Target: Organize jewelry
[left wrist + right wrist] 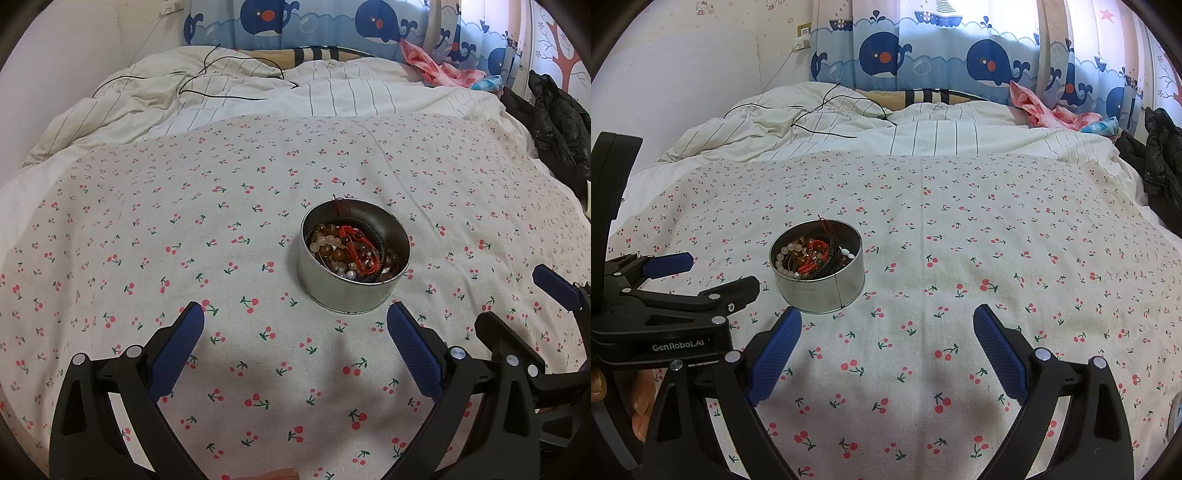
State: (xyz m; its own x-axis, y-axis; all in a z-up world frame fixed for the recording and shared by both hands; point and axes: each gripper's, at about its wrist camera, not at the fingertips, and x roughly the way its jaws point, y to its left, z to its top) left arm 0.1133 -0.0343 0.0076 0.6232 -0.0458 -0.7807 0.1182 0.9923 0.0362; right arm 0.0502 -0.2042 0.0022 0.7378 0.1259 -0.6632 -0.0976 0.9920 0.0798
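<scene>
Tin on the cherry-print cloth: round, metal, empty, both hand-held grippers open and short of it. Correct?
Not empty. The round metal tin holds beaded bracelets and a red braided cord, as the left wrist view shows. The rest stands: the left hand-held gripper and the right hand-held gripper are open, short of it.

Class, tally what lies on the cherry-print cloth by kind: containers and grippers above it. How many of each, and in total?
Round metal tin holding bead bracelets and red cord: 1
Grippers, left gripper and right gripper, both open, empty: 2
Total: 3
</scene>
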